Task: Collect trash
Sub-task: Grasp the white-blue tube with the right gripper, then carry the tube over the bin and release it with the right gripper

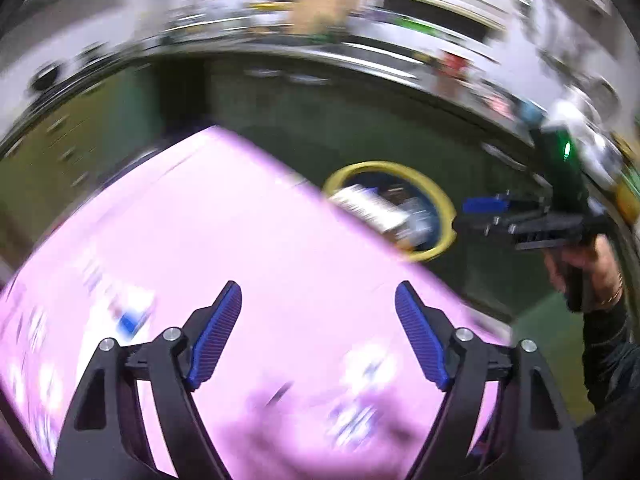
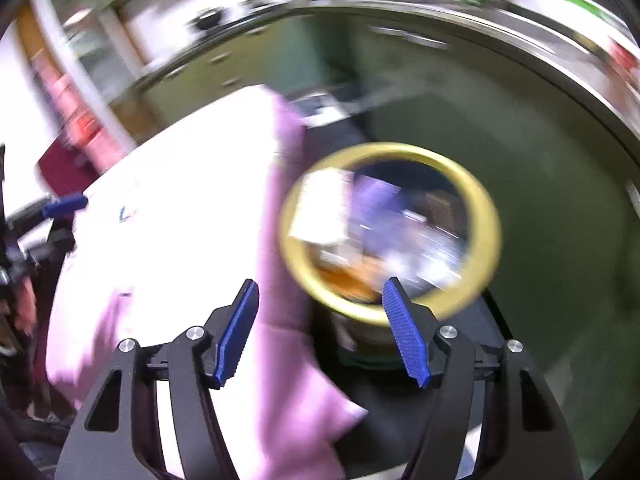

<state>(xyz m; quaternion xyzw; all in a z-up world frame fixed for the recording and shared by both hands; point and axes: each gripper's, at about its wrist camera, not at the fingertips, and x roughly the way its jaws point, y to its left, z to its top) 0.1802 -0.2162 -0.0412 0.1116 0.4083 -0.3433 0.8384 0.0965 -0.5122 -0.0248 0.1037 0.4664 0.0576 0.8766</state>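
Both views are blurred by motion. A yellow-rimmed trash bin (image 1: 446, 204) stands on the green floor and holds several pieces of paper and wrappers (image 1: 372, 206). It also shows in the right wrist view (image 2: 486, 216), with its trash (image 2: 376, 224). My left gripper (image 1: 318, 332) is open and empty above a table with a pink cloth (image 1: 240, 240). My right gripper (image 2: 320, 328) is open and empty, just above the bin's near rim, beside the cloth's edge (image 2: 284, 240). The right gripper also shows in the left wrist view (image 1: 480, 214).
A green floor (image 2: 500, 128) surrounds the bin. Shelves and cluttered counters (image 1: 360, 20) run along the back. A few small blurred items (image 1: 132, 312) lie on the pink cloth. The left gripper shows at the left edge of the right wrist view (image 2: 60, 216).
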